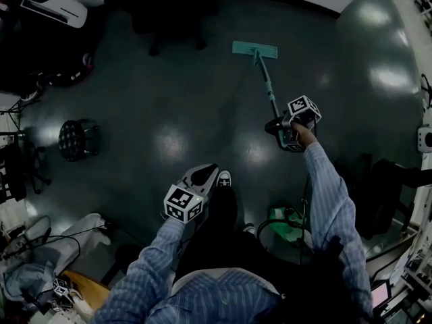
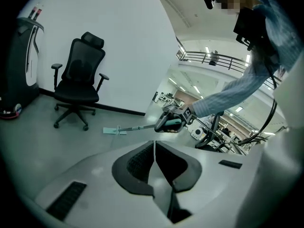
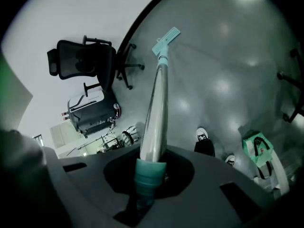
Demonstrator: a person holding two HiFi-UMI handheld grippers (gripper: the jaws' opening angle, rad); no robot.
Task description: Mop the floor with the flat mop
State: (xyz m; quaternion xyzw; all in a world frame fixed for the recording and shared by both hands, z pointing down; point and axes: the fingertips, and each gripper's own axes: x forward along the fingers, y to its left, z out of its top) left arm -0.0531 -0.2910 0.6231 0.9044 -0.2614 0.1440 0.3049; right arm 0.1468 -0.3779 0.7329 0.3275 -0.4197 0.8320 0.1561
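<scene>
— Do we read any words or numbers anywhere?
— No, we find none legible. We only see square black-and-white markers on the left tool's cube and the right tool's cube.

Right gripper: jaws clamping the teal grip at the end of the flat mop. Metal pole is running up and away to the teal pad, which is lying flat on the glossy grey floor. Black office chair is standing near the pad, by the white wall. One shoe is showing beside the pole, with a green bag sitting further right.
</scene>
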